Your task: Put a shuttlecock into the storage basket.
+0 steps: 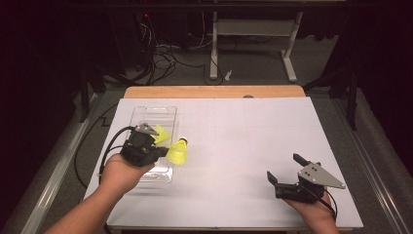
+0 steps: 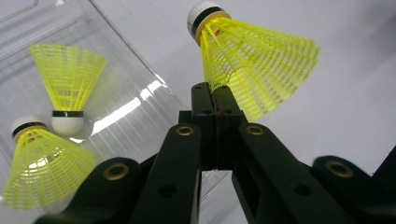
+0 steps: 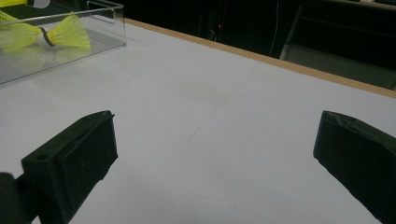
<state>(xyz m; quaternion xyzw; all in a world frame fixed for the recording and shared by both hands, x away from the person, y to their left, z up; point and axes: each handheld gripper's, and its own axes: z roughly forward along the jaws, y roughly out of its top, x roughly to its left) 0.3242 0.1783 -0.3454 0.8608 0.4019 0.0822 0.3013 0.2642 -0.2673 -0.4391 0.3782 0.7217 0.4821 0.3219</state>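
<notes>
A: Left gripper point(image 2: 215, 105) state at that frame?

B: Jaws were seen pressed together on the skirt edge of a yellow shuttlecock point(image 2: 252, 65). The pinch was taken low on the mesh, at the wide rim.

A: Orientation of the held one?

B: In the left gripper view its long axis was tilted up and away from the jaw tips, white cork end farthest from them, open skirt flaring off to one side. In the high view the shuttlecock point(image 1: 178, 151) was seen just off the right edge of the clear tray point(image 1: 152, 113), above the white table point(image 1: 253, 141), cork toward the far side.

A: Right side?

B: Right gripper point(image 1: 285, 171) was held low near the front of the table with its jaws spread wide; nothing was seen between them. It was well apart from the tray, with bare table between.

A: So which hand was nearer the work?

B: The left, clearly. The tray was just beside it.

A: Tray contents?

B: Two more yellow shuttlecocks were lying in it: one point(image 2: 44, 168) near the jaws with the cork toward the far side, another point(image 2: 69, 84) beyond it, cork end toward the first. Corks were nearly meeting.

A: What did the next move depend on?

B: Judged: on the thin rim pinch. With the cork weight held out beyond the jaws, swing or slip was considered likely if the wrist were rolled fast.
</notes>
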